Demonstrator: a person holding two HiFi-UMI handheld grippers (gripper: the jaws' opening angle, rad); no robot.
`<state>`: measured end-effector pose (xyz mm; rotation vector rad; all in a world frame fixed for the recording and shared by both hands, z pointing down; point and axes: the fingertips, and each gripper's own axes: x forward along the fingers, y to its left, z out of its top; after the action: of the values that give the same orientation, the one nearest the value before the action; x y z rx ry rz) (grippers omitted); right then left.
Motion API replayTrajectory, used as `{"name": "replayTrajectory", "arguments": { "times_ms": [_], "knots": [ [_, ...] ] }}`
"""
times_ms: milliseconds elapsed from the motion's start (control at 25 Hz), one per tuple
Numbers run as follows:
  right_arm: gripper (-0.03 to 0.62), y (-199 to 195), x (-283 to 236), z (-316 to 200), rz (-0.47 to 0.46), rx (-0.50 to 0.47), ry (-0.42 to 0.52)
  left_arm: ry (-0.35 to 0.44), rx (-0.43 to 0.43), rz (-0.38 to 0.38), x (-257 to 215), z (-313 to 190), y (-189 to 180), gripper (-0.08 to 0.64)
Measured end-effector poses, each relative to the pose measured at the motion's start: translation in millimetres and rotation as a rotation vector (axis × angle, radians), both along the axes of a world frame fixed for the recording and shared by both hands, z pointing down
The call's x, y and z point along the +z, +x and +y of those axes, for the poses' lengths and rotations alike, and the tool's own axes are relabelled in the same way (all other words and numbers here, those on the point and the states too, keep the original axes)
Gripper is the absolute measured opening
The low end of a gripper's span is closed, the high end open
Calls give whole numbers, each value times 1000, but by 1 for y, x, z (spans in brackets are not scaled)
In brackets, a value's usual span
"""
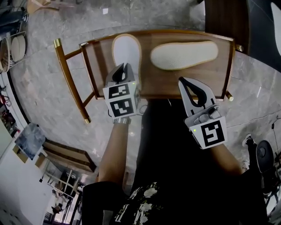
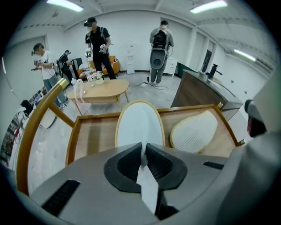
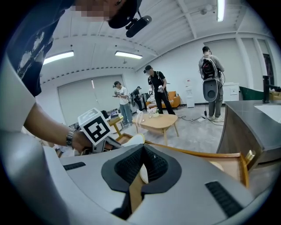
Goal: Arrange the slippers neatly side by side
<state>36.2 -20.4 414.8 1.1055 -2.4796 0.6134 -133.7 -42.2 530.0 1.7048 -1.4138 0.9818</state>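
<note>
1. Desk (image 1: 158,90) (image 2: 94,136) (image 3: 197,154): brown wood with a raised rim and brass-capped corners. Joined on its left to a slatted wooden frame (image 1: 70,77). Both slippers on top.
2. Smooth slipper (image 1: 127,50) (image 2: 139,123) (image 3: 131,140): white face with tan piping. Laid lengthwise, pointing away from the person, on the left half of the desk. Near end covered by the left tool.
3. Textured slipper (image 1: 184,55) (image 2: 193,132): cream, dotted sole up. Laid crosswise on the right half of the desk, near the smooth slipper but apart from it.
4. Left tool (image 1: 124,67) (image 2: 143,151): jaws closed onto the smooth slipper, with a thin white strip pinched in the slit between them.
5. Right tool (image 1: 183,82) (image 3: 142,154): jaws together, nothing held. Positioned over the front edge of the desk, right of centre, apart from both slippers.
6. Floor (image 1: 44,66): grey veined stone, polished.
7. Room: white walls and ceiling strip lights (image 2: 210,6).
8. Coffee table (image 2: 103,90) (image 3: 160,121): oval, pale wood, beyond the desk.
9. Counter (image 2: 197,88) (image 3: 246,127): dark, at the right.
10. People (image 2: 99,44) (image 3: 156,85): several, standing in the background, well apart from the desk.
</note>
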Motion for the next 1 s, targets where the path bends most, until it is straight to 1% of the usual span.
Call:
{"name": "replayTrajectory", "arguments": {
  "times_ms": [80,160,360,480,560,600,680,720,760,800,840,920,1000],
  "knots": [
    [-7,-2,-1,1,1,19,-2,-16,-39,36,5,4,-3,21],
    [-6,-5,0,2,3,35,-6,-11,-53,39,9,5,-7,21],
    [-6,-16,3,10,9,59,-2,-3,-25,43,21,3,-8,23],
    [-7,-21,4,14,21,71,-12,3,-1,64,23,1,-3,23],
    [-7,-25,3,14,25,82,-5,7,-4,83,26,1,-2,23],
    [-6,-26,2,15,26,88,-2,3,-14,102,28,2,-2,32],
    [-6,-29,0,16,29,99,-3,-21,-33,159,33,7,0,125],
    [-6,-30,-1,16,29,106,4,-27,-28,176,34,9,2,146],
    [-6,-29,-3,14,28,112,16,-20,-4,171,33,10,4,164],
    [-6,-29,-5,13,28,120,26,0,38,143,30,11,5,166],
    [-6,-29,-7,12,27,127,32,29,97,97,24,12,5,166],
    [-7,-29,-11,10,30,135,40,95,244,-17,11,15,6,163],
    [-6,-29,-15,7,33,136,50,156,383,-117,-4,19,7,132]
  ]
}}
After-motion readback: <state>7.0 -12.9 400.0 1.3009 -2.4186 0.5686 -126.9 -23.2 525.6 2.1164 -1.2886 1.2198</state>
